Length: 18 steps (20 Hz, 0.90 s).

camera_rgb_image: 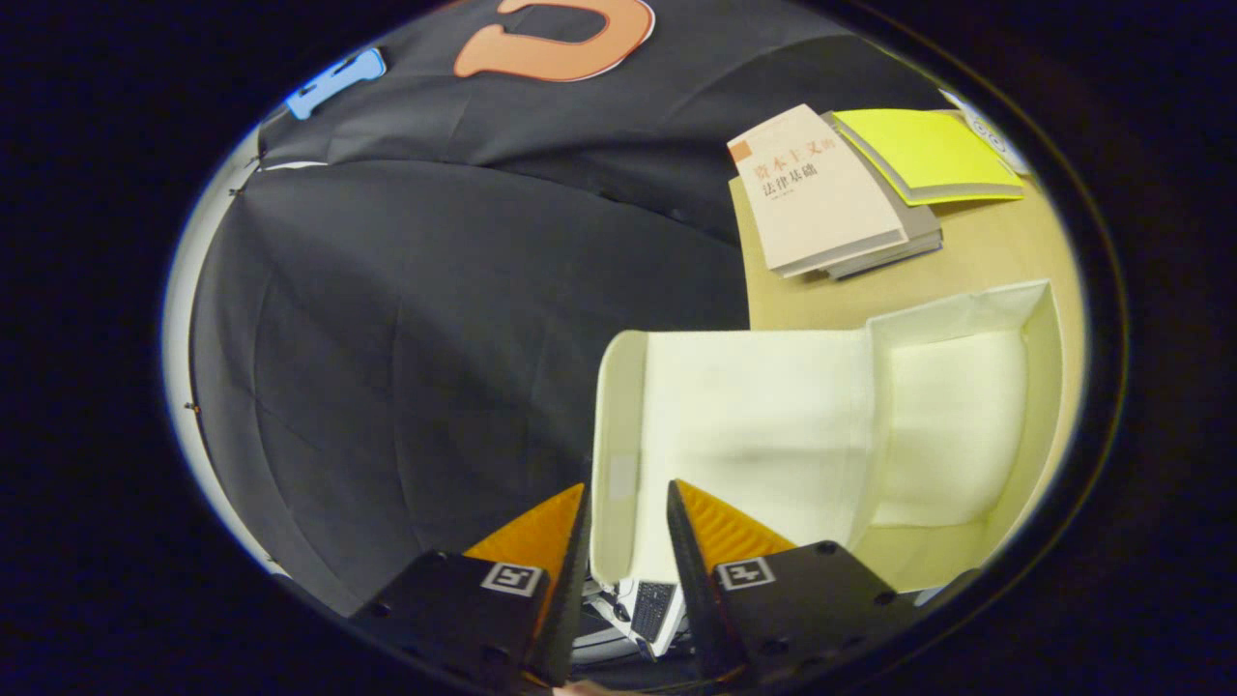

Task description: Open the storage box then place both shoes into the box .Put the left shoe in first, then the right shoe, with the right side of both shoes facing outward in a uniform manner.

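With the box (773,425) lying open on the table (976,256), its lid (957,425) folded back, I judge loading is in hand. My gripper (626,512) clenches a shoe (643,604) beside the box; next, lower it inside.

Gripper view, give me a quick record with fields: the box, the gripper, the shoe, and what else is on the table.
storage box: white fabric storage box, open, just ahead of the fingers
gripper: gripper fingers straddle the box's near rim, a gap between them
shoe: white shoe low between the fingers; grip unclear
table: wooden table
other: books and a yellow notebook beyond the box
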{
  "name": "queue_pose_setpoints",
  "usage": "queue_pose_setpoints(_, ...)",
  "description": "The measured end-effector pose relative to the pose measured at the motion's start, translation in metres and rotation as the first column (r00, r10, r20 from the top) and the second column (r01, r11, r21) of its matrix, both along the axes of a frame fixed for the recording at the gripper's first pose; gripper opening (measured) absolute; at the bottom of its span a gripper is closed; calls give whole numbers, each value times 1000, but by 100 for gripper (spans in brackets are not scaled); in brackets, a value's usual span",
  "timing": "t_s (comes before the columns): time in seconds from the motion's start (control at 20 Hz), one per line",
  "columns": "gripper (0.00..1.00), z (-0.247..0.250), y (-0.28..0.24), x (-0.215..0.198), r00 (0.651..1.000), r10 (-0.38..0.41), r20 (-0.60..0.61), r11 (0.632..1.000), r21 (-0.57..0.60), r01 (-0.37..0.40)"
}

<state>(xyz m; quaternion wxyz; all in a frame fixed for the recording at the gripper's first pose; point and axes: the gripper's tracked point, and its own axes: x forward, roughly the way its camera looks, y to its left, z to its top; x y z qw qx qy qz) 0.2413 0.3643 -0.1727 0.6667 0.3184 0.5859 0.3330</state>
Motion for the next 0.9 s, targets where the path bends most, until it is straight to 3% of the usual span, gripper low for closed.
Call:
queue_pose_setpoints(0.1,68,-4,4,-4,1000,-8,-13,1000,-23,8)
queue_pose_setpoints(0.2,73,-7,-3,-9,999,-14,-34,998,-68,12)
queue_pose_setpoints(0.3,93,-10,-15,-9,999,-28,-19,994,-109,25)
queue_pose_setpoints(0.6,99,-38,-112,-11,992,-37,122,955,-287,71)
queue_pose_setpoints(0.9,100,-82,-244,-24,988,-101,116,905,-401,140)
